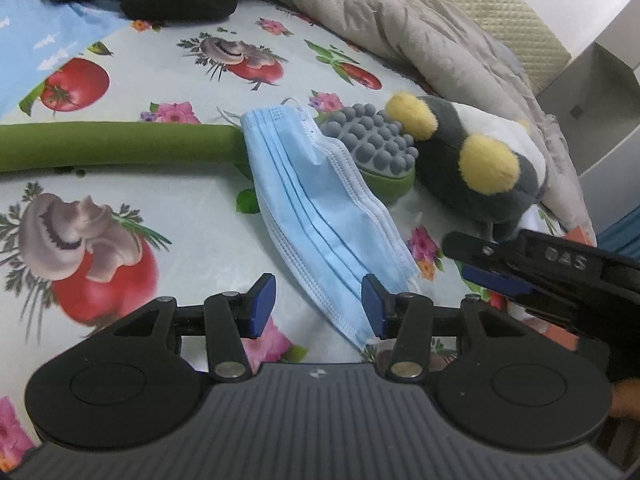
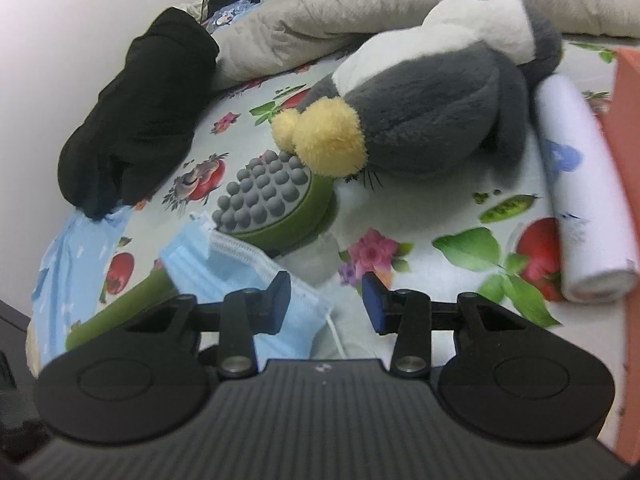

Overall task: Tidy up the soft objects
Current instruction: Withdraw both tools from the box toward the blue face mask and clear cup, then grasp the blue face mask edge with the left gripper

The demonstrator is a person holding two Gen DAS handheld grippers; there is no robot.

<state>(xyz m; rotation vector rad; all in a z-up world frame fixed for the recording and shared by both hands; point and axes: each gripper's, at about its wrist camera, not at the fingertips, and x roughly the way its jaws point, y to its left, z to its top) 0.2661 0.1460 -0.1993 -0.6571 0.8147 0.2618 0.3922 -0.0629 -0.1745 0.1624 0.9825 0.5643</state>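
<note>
A blue face mask (image 1: 320, 204) lies across a green long-handled brush (image 1: 120, 144) with grey nubs (image 1: 372, 140). A grey and white plush penguin (image 1: 480, 160) with yellow feet lies beside the brush head. My left gripper (image 1: 319, 306) is open, its jaws either side of the mask's near end. My right gripper (image 2: 326, 304) is open over the cloth, its left finger above the mask (image 2: 224, 268), just short of the brush head (image 2: 272, 204) and the penguin (image 2: 432, 104). The right gripper also shows in the left wrist view (image 1: 520, 268).
A black garment (image 2: 136, 120) lies at the left, a grey quilt (image 1: 420, 28) behind. A white rolled cloth (image 2: 584, 184) and an orange box edge (image 2: 628, 200) stand at the right. A blue sheet (image 1: 36, 40) lies on the fruit-print cloth (image 1: 160, 240).
</note>
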